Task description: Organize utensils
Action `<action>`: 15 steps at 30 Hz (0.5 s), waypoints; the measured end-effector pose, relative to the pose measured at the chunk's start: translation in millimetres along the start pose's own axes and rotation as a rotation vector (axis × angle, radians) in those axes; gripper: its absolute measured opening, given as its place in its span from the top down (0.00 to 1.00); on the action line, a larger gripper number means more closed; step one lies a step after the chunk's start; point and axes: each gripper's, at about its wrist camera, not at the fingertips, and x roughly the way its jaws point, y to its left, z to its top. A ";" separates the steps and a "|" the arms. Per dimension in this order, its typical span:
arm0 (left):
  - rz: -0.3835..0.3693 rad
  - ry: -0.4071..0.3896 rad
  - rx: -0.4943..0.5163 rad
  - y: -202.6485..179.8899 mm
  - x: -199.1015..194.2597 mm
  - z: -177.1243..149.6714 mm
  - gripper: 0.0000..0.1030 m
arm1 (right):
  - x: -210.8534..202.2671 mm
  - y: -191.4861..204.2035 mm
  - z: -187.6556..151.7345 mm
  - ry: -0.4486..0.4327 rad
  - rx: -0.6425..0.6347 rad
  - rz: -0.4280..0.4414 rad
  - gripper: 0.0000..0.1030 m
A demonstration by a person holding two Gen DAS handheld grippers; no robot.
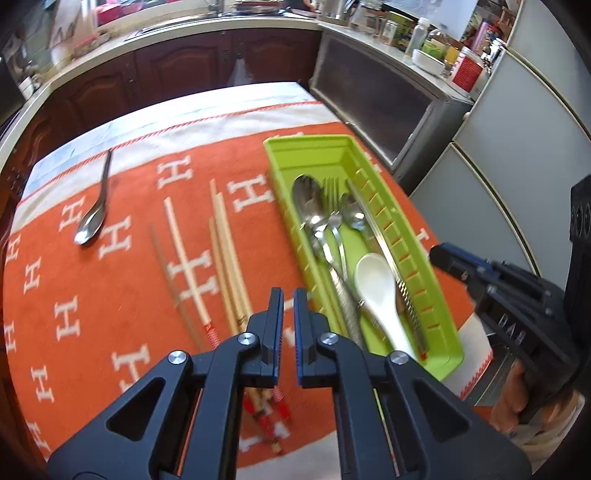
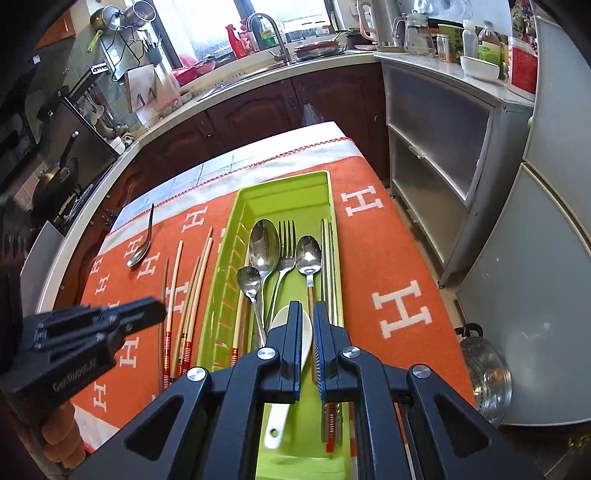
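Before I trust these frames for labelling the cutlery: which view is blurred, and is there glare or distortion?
Left wrist view: motion blur smears the chopsticks and green tray; counter lines bow from the fisheye. Right wrist view: sharp on the metal spoons; the window is blown out; the corners are dark.

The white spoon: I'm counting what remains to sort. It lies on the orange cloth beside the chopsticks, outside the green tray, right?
Not quite. The white spoon already lies inside the green tray with the metal cutlery, as the right wrist view shows. The chopsticks do lie on the orange cloth.
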 end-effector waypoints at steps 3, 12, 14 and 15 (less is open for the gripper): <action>0.013 -0.003 -0.028 11.0 -9.5 -12.2 0.82 | -3.9 2.1 -0.8 -0.002 -0.003 0.000 0.94; 0.053 -0.031 -0.102 42.0 -37.9 -36.0 0.70 | -14.9 17.6 -8.9 0.003 -0.021 0.018 0.94; 0.065 -0.039 -0.114 48.2 -43.5 -41.4 0.69 | -17.8 23.9 -11.6 0.003 -0.031 0.026 0.94; 0.074 -0.044 -0.119 50.9 -46.5 -44.3 0.69 | -18.7 26.8 -12.6 0.005 -0.037 0.029 0.94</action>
